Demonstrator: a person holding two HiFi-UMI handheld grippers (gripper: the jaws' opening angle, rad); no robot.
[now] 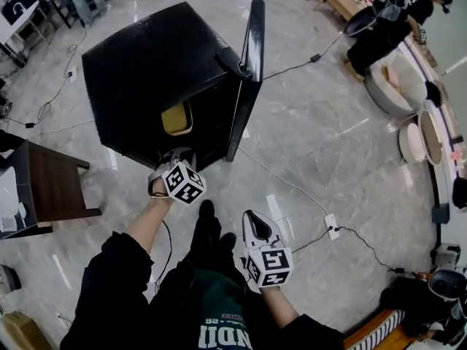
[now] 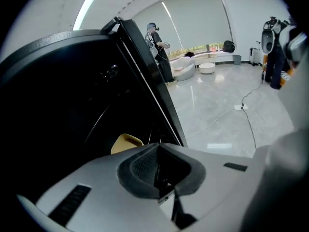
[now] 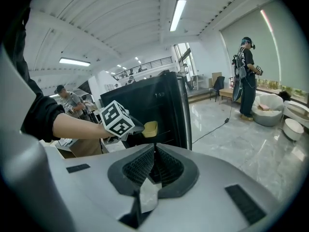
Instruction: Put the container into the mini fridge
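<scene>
The black mini fridge (image 1: 146, 57) stands on the floor with its door (image 1: 252, 64) swung open to the right. A yellow container (image 1: 175, 119) rests inside it on a shelf; it also shows in the left gripper view (image 2: 126, 142) and the right gripper view (image 3: 150, 128). My left gripper (image 1: 177, 155) is just in front of the fridge opening, a little short of the container, jaws shut with nothing between them (image 2: 157, 149). My right gripper (image 1: 252, 216) is held back near my body, also shut and empty (image 3: 154, 146).
A dark wooden side table (image 1: 51, 188) stands left of the fridge. A white power strip (image 1: 332, 226) with cables lies on the marble floor to the right. A person (image 1: 394, 13) stands far right near round white seats (image 1: 394, 86).
</scene>
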